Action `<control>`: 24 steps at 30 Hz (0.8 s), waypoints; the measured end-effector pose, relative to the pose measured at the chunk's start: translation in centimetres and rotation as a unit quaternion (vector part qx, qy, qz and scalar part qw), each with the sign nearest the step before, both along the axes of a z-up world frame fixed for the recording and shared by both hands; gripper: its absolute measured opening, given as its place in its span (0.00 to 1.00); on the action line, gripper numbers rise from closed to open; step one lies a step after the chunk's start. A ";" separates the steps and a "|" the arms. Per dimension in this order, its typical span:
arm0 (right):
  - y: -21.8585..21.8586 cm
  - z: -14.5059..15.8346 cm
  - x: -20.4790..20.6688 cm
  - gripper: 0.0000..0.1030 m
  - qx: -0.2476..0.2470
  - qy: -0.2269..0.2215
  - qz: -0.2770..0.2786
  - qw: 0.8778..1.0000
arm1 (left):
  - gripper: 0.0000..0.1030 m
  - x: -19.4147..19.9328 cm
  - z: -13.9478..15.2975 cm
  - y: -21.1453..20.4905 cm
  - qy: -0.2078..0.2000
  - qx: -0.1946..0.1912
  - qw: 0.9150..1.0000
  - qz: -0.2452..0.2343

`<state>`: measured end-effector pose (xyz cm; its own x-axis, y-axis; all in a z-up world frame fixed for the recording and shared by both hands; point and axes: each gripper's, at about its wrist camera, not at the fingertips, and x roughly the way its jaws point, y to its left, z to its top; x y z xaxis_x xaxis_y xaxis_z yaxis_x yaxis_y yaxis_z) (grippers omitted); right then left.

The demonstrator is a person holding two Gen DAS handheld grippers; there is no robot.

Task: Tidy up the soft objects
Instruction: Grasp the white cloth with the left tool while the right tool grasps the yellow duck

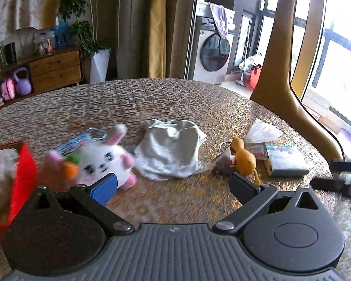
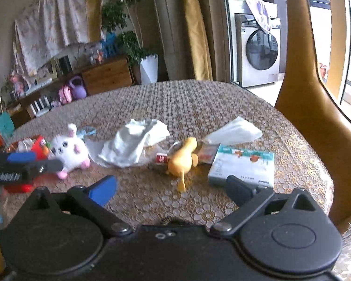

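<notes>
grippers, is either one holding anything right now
No. The left gripper and the right gripper both have open jaws with nothing between them, above the table.

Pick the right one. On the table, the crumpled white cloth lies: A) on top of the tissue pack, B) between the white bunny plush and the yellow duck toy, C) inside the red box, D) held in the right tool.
B: the white cloth sits on the table with the bunny plush on one side and the yellow duck toy on the other.
</notes>
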<state>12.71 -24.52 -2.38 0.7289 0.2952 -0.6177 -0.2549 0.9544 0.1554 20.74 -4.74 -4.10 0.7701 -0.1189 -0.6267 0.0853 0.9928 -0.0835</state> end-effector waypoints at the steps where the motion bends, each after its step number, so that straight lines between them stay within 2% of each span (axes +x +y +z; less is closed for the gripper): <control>1: 0.0 -0.3 0.2 0.94 -0.003 0.002 0.003 1.000 | 0.99 0.9 0.0 -0.5 0.002 0.001 1.000 0.000; 7: 0.6 -1.9 3.1 0.81 -0.013 0.014 0.022 1.000 | 0.99 7.1 -0.5 -3.2 0.013 0.012 1.000 0.007; 14: 1.6 -3.1 7.3 0.74 -0.015 0.023 0.045 0.999 | 0.99 13.2 -3.0 -5.2 0.043 0.032 0.998 0.017; 18: 1.5 -3.7 9.7 0.65 -0.004 0.033 0.041 0.999 | 0.99 15.9 -4.7 -5.4 0.066 0.037 0.997 0.022; 21: 1.0 -3.7 11.5 0.62 0.006 0.034 0.021 0.999 | 0.99 17.3 -6.0 -5.2 0.082 0.037 0.995 0.030; 24: 1.1 -4.5 13.1 0.54 0.004 0.047 0.010 0.999 | 0.99 18.1 -7.0 -5.3 0.091 0.043 0.994 0.033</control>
<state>25.78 -23.44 -6.90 0.6621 0.3144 -0.6803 -0.2582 0.9479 0.1868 38.83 -10.01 -11.12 0.6475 -0.0115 -0.7620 0.0106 0.9999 -0.0061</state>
